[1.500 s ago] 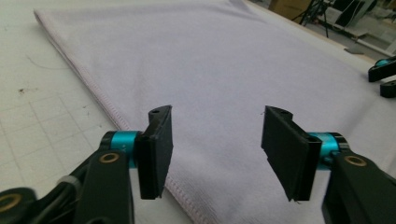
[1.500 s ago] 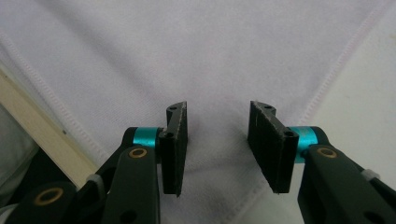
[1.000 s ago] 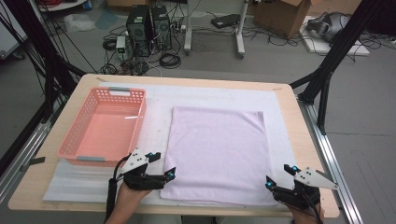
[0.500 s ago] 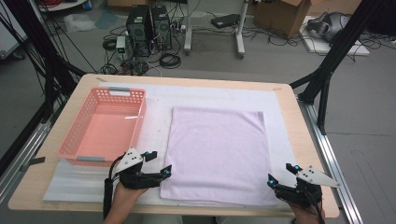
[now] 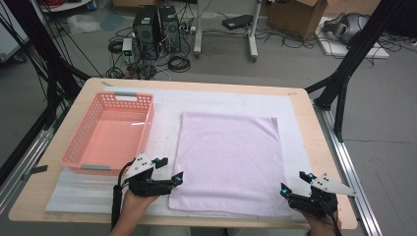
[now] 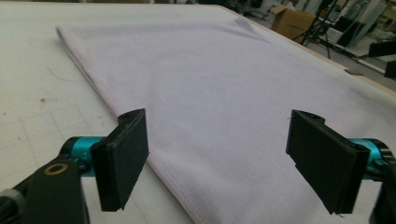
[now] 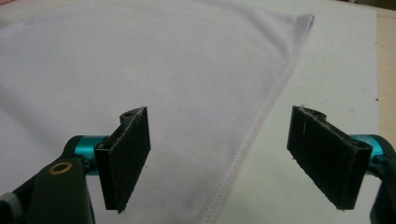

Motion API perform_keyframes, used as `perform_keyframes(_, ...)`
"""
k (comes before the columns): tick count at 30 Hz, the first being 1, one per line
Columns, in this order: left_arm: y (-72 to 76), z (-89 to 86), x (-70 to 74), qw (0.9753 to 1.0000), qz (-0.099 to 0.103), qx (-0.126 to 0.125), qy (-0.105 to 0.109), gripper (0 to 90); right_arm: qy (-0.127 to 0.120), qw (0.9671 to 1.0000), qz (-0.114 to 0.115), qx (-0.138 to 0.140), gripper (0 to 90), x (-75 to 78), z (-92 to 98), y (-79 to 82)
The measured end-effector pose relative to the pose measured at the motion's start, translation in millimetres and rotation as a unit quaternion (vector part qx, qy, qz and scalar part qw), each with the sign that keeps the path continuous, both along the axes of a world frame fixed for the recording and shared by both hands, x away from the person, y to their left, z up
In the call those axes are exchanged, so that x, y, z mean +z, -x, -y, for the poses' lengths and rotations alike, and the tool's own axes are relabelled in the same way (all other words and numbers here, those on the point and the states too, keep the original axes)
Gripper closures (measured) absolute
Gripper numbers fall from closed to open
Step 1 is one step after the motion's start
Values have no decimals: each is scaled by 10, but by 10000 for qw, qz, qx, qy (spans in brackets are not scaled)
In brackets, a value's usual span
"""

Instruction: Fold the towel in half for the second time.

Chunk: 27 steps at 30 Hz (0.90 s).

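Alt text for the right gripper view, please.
The right gripper hangs open over the hemmed edge of a pale lilac towel, one black jaw above the cloth, the other above the white table cover. Nothing is gripped.

Left gripper (image 5: pixel 169 169): black body, grey three-cornered plate on top, teal cylindrical mounts carrying two flat black rectangular jaw pads (image 6: pixel 122 156) with screw recesses at their top edges; a brass-ringed hole in the black bracket at lower left, and a black cable trailing back along the forearm. Right gripper (image 5: pixel 296 184): same build, black with a grey three-cornered plate, teal fittings lit bright at the tips, worn pale edges on its black pads (image 7: pixel 125 156). No sleeve visible at either wrist.
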<state>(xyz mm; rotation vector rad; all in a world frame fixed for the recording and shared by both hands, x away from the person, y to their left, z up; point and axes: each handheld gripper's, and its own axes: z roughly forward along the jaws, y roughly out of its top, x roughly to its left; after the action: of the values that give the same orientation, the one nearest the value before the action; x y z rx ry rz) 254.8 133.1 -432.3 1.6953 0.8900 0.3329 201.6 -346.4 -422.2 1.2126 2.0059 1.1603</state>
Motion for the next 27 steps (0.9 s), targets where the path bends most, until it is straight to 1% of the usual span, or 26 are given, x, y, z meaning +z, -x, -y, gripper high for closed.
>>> perform_keyframes(2,-80,11,41,9999,-13,82,129,232,-56,10000,-51,-41,202,-7,21,-54)
perform_keyframes(3,-131,19,61,9998,-32,107,144,238,-94,9999,-89,-50,202,-12,27,-81)
perform_keyframes(6,-296,52,116,9997,-176,119,109,241,-75,9998,-178,-25,202,-18,30,-183)
perform_keyframes(7,-347,62,135,9996,-237,116,113,241,-53,9998,-199,-11,202,-14,32,-243)
perform_keyframes(8,-395,79,150,9995,-256,142,138,240,-46,9997,-226,1,202,-11,33,-294)
perform_keyframes(9,-442,96,164,9994,-280,191,111,238,-52,9997,-253,-9,202,-8,33,-349)
perform_keyframes(11,-524,130,185,9990,-317,292,68,200,-85,9995,-293,-7,202,-5,37,-456)
perform_keyframes(12,-566,149,194,9989,-335,314,82,176,-99,9994,-319,-11,202,-2,38,-520)
perform_keyframes(13,-619,173,206,9989,-355,285,92,183,-104,9993,-347,-6,202,-1,34,-584)
perform_keyframes(14,-650,187,211,9989,-335,306,75,194,-95,9993,-369,8,203,2,31,-664)
perform_keyframes(16,-736,220,232,9987,-353,371,41,194,-113,9991,-413,5,206,12,23,-771)
perform_keyframes(18,-853,239,243,9985,-391,376,34,218,-106,9990,-443,19,222,36,21,-894)
perform_keyframes(19,-913,243,238,9982,-437,399,22,233,-96,9989,-465,24,230,54,23,-971)
perform_keyframes(20,-971,251,234,9978,-480,459,-59,230,-98,9989,-468,16,232,67,25,-1034)
perform_keyframes(21,-1029,261,228,9973,-481,527,-189,223,-108,9988,-479,2,235,78,26,-1096)
perform_keyframes(24,-1184,273,192,9952,-618,710,-260,233,-117,9984,-551,-39,224,85,42,-1280)
perform_keyframes(26,-1300,285,155,9937,-703,807,-330,242,-121,9976,-681,-36,202,69,51,-1386)
perform_keyframes(27,-1362,295,130,9928,-769,839,-375,248,-92,9969,-777,-78,202,54,50,-1455)
